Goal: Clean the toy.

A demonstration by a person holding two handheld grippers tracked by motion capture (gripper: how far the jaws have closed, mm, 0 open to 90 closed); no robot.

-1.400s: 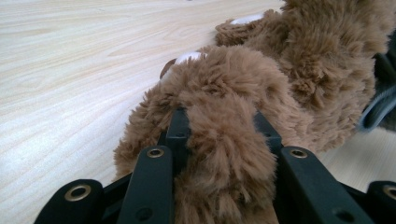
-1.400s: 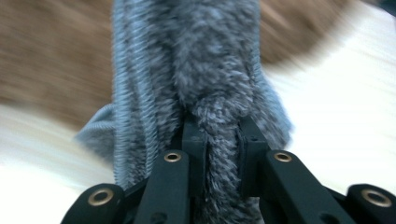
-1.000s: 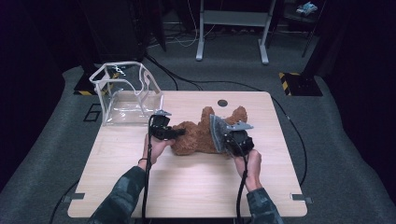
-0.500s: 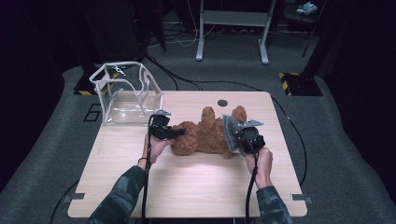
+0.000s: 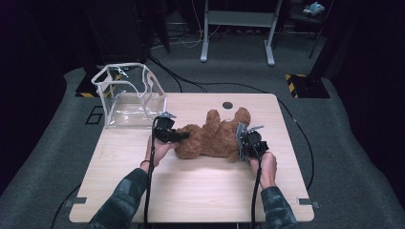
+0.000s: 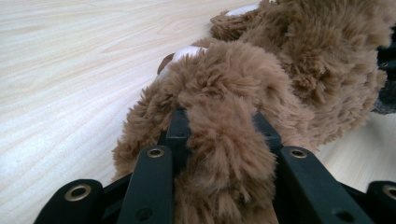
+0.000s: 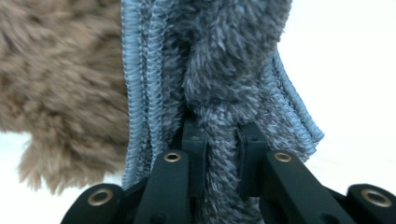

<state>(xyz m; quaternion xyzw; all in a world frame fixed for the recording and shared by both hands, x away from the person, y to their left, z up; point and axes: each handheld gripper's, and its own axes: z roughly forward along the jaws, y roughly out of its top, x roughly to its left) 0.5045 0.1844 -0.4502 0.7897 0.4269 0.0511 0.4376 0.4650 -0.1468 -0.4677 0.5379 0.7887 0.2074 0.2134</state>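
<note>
A brown plush teddy bear point(image 5: 210, 138) lies on the light wooden table point(image 5: 191, 191). My left gripper point(image 5: 180, 136) is at the bear's left end. In the left gripper view the left gripper point(image 6: 219, 121) is shut on a tuft of the bear's point(image 6: 303, 70) fur. My right gripper point(image 5: 244, 143) is at the bear's right end, shut on a grey fleece cloth point(image 5: 241, 132). The right gripper view shows the right gripper point(image 7: 219, 130) with its jaws pinching a fold of that stitched-edge cloth point(image 7: 219, 65), and the bear's fur point(image 7: 56, 70) to its left.
A clear plastic bag point(image 5: 129, 95) with white trim stands open at the table's back left corner. A small black disc point(image 5: 228, 105) is set in the tabletop behind the bear. Cables trail from both grippers toward the front edge.
My right gripper has shifted a little to the right with the grey cloth, which now looks more gathered. The left gripper has held still on the bear.
</note>
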